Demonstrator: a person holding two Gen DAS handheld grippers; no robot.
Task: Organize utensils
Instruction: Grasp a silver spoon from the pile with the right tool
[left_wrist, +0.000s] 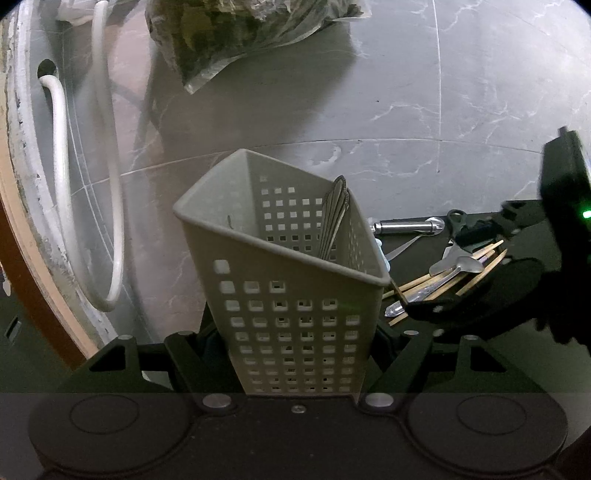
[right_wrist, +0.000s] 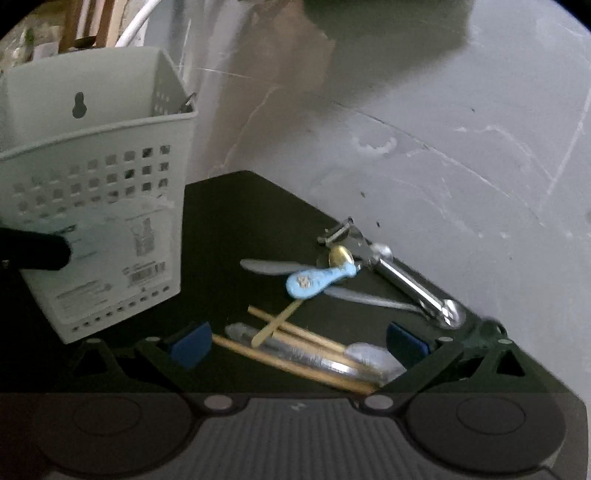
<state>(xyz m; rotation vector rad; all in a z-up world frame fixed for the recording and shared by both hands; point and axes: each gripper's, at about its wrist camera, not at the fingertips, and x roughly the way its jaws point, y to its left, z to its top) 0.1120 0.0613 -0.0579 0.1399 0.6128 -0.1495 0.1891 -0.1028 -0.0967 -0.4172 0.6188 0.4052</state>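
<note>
- Left gripper (left_wrist: 291, 354): we find its fingers clamped on the perforated grey utensil caddy (left_wrist: 284, 280), held tilted.
- Caddy contents: metal handles (left_wrist: 334, 214) leaning in one corner.
- Right gripper (right_wrist: 297, 345): fingers spread wide, blue pads (right_wrist: 192, 343) either side of the chopsticks (right_wrist: 295, 354) (not touching them).
- Black mat (right_wrist: 236, 221): blue spoon (right_wrist: 317, 280), steel peeler (right_wrist: 402, 273), scissors (left_wrist: 458, 221).

Left wrist view close behind basket (left_wrist: 288, 295), right wrist view angled down over utensil pile (right_wrist: 314, 332), both sharing basket and pile
</note>
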